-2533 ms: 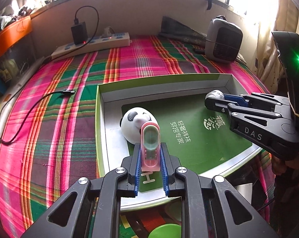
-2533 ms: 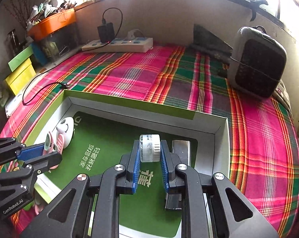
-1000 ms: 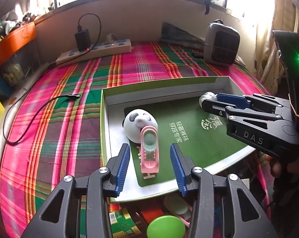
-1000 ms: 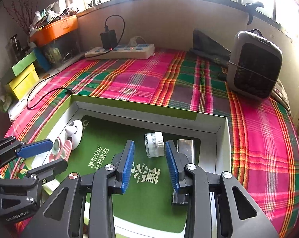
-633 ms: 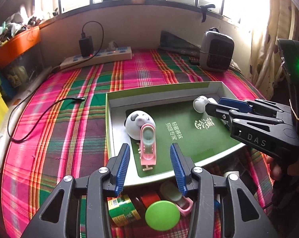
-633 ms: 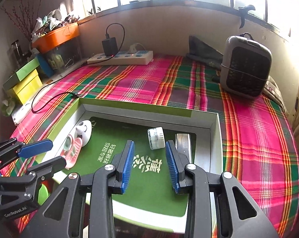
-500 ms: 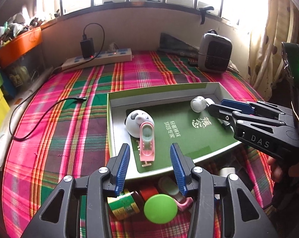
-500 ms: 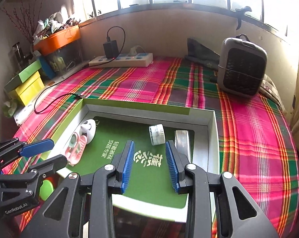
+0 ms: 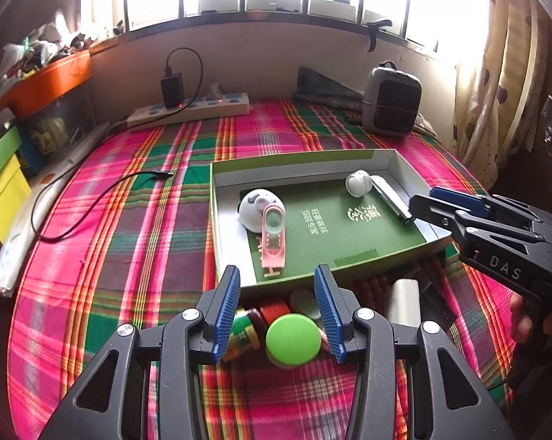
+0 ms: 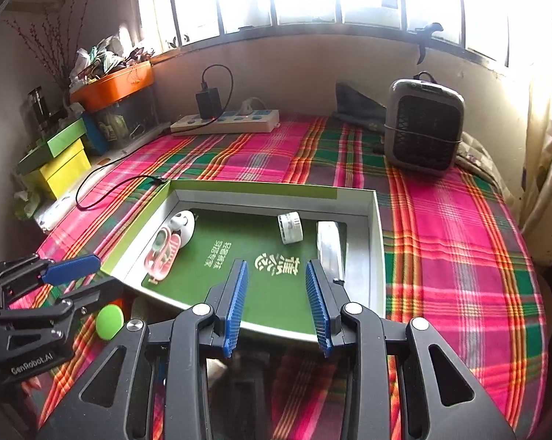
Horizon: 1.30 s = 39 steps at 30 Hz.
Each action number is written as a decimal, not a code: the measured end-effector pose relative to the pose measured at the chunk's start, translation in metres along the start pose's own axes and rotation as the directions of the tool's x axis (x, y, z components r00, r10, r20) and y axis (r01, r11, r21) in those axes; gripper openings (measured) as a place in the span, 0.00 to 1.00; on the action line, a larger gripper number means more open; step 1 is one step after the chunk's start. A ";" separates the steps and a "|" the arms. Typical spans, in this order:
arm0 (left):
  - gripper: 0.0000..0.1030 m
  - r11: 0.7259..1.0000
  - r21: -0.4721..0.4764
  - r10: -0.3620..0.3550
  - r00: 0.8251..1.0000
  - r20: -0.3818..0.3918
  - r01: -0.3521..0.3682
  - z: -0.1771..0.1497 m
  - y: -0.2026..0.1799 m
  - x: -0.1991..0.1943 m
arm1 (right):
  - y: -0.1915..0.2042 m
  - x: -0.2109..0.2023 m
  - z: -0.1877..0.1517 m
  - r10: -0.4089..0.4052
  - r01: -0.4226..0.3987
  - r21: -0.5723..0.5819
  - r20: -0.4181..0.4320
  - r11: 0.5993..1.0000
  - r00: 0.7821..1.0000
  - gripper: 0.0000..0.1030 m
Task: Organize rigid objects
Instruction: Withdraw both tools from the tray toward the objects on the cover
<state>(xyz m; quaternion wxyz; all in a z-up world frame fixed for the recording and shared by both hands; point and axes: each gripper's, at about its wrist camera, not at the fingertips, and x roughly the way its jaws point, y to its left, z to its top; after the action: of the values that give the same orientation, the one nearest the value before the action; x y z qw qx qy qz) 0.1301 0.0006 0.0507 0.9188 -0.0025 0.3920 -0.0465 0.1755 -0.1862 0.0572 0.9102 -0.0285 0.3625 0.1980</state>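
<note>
- Left gripper [image 9: 279, 308] wide apart, empty, above green lid [image 9: 293, 339].
- Right gripper [image 10: 276, 306] wide too, holds nothing.
- Tray [image 10: 375, 242] has panda [image 9: 254, 208], pink item [image 9: 273, 239], white jar [image 10: 290, 227].

Green-lined tray [image 9: 404, 157] holds panda dome [image 9: 256, 207] at its left end, pink device [image 9: 273, 236] touching it, flat; white jar [image 9: 358, 183] on its side at right end, silver bar [image 9: 389, 200] just beside.
</note>
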 end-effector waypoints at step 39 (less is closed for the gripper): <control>0.42 0.985 -0.144 -0.103 0.993 -0.056 0.094 -0.051 0.068 -0.007 | 0.012 -0.027 -0.067 -0.075 0.074 -0.015 -0.089 0.997 0.993 0.33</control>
<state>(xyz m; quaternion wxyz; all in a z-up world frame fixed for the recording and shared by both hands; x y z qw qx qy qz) 0.0940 0.0707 0.0180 0.8999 -0.0852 0.4227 -0.0642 0.1100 -0.1971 0.0273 0.8997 -0.0560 0.4003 0.1647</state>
